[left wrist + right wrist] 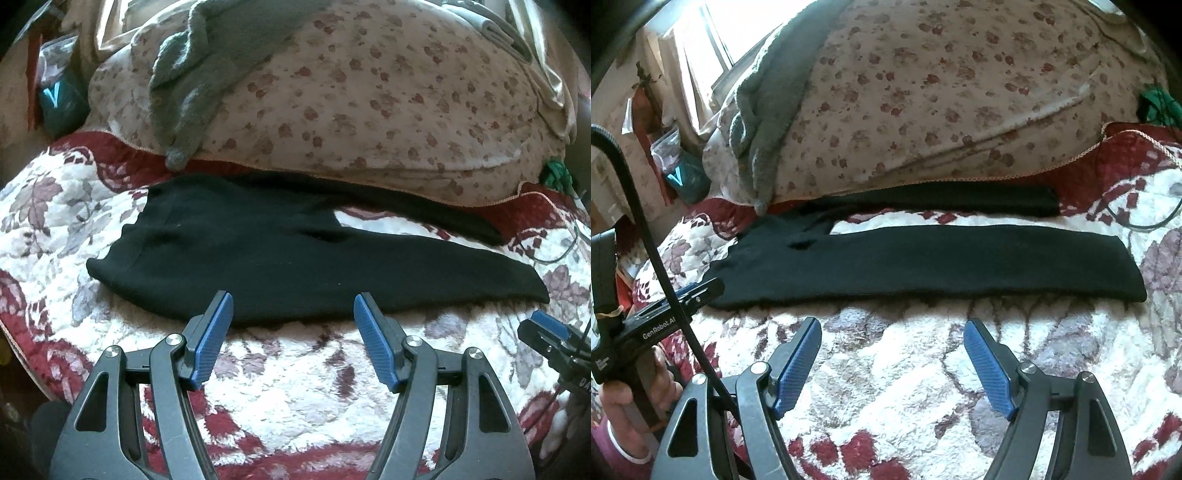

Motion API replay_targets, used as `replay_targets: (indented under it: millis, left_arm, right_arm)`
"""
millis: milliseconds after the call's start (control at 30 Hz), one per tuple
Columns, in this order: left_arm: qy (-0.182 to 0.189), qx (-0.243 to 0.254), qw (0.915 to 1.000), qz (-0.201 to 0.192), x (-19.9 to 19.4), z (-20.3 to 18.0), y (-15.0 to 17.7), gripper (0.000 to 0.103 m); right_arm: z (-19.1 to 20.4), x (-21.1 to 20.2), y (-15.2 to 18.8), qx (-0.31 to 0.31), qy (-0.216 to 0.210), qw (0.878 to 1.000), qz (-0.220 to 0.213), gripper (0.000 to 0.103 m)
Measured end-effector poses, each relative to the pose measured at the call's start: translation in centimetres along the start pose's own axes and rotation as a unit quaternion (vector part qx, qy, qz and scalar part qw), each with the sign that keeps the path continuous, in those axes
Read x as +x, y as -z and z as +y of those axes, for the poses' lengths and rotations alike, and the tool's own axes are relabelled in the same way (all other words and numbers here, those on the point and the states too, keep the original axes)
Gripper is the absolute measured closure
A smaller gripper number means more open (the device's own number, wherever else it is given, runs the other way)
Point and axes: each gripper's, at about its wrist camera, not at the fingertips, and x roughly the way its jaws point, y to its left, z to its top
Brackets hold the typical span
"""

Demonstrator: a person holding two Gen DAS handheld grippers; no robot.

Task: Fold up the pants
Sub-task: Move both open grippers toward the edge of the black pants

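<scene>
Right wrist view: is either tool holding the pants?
No: the right tool is open over the blanket, short of the flat black pants.

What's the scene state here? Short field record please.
surface: floral quilt on a bed
garment: black pants, flat, unfolded, legs spread apart
waistband: toward the left
behind pants: spotted bedding with a grey towel draped on it
left gripper: open, empty, tips at near edge of pants
right gripper: open, empty, short of pants
fold progress: not begun
</scene>
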Motion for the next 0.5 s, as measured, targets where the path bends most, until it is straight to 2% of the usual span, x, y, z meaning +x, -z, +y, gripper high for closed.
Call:
replay_targets:
  millis: [300,500]
  left_arm:
    - [-0.004,-0.037,0.9992,0.012,0.8,2.8,0.1,0.034]
    - [-0.006,-0.092,0.9950,0.039,2.1,6.9,0.7,0.034]
  right_arm:
    - [-1.2,0.8,0.3,0.011,0.007,1.000,0.004,0.028]
    - [-3.2,1.6,0.9,0.042,0.008,0.999,0.011,0.028]
